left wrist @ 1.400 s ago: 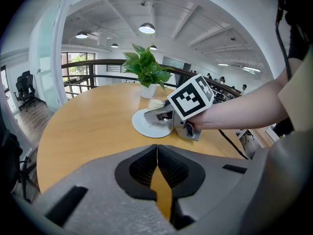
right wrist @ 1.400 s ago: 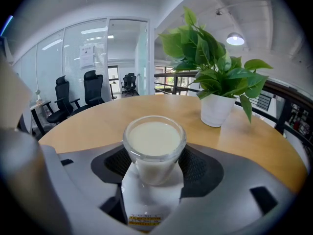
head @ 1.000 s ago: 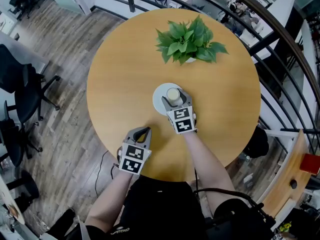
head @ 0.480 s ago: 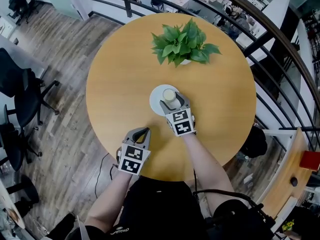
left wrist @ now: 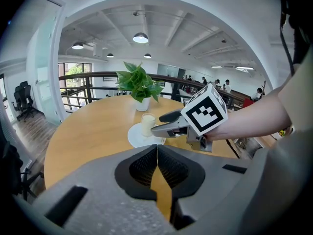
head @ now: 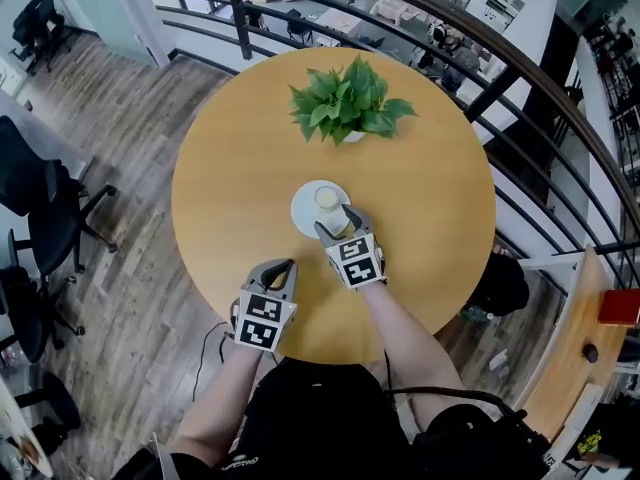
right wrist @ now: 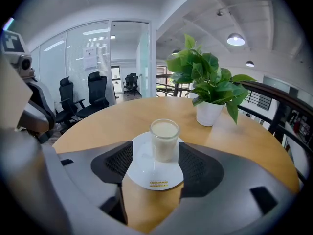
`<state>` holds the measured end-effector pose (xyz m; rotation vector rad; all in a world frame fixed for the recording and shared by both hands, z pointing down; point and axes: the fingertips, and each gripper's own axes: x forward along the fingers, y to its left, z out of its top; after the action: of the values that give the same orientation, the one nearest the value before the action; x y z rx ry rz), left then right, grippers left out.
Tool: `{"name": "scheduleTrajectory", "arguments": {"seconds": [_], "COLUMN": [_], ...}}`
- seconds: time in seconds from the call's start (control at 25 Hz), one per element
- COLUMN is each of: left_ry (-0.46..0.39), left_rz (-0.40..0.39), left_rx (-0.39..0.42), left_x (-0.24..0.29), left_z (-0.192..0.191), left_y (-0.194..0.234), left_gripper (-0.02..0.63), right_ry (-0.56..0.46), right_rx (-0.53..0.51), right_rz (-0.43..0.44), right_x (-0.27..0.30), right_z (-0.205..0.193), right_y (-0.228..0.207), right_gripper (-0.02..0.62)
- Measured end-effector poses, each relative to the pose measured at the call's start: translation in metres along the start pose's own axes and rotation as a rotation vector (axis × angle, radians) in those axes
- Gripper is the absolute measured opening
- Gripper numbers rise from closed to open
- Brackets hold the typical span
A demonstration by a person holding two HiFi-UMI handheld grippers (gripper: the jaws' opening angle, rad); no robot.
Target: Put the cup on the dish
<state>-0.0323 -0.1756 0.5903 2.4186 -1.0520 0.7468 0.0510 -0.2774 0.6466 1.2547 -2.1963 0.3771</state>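
In the head view, the cup [head: 326, 198] stands upright on the white dish [head: 300, 210] near the middle of the round table [head: 230, 158], with the potted plant [head: 340, 98] farther off. A moment ago the right claw [head: 337, 223] sat around the cup, one jaw on each side. Now it has drawn back toward us: the jaw tips lie over the near edge of the dish and the cup stands free just beyond them. The whole table also sits a little differently in the picture, which we read as the head having moved, not the things.

In the left gripper view, the left claw [left wrist: 157, 153] has its two jaws pressed together with nothing between them. It hangs over the near part of the table, well apart from the dish, much where it was before. Across the table we see the cup on the dish and the other claw beside it.

In the right gripper view, the jaws stand wide apart and hold nothing. The cup, filled with something pale, rests on the dish ahead of the pads, and neither pad touches it.

We judge that the cup has been let go and the task is as good as done; what remains is to clear the claw away without nudging the cup.
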Motion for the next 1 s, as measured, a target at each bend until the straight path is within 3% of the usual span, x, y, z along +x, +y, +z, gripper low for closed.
{"name": "scheduleTrajectory", "arguments": {"seconds": [0.4,0.72,1.0], "left_ry": [-0.078,-0.151,-0.214], "left_rz": [-0.004,0.009,0.019], "left_rx": [0.045,0.085,0.116], "left_x": [-0.016,-0.030,-0.043], "left_z": [0.040,0.077,0.108], "left_y": [-0.008,-0.015,-0.021], "left_gripper": [0.011,0.011,0.011], "right_ry": [-0.081,-0.199,-0.241], "right_rx": [0.023,0.058,0.062], "right_rz": [-0.023,-0.007,-0.004], "right_x": [-0.048,-0.092,-0.117], "right_z": [0.034,0.074,0.091], "right_y": [0.008,0.019,0.025], "right_gripper": [0.268,0.205,0.140]}}
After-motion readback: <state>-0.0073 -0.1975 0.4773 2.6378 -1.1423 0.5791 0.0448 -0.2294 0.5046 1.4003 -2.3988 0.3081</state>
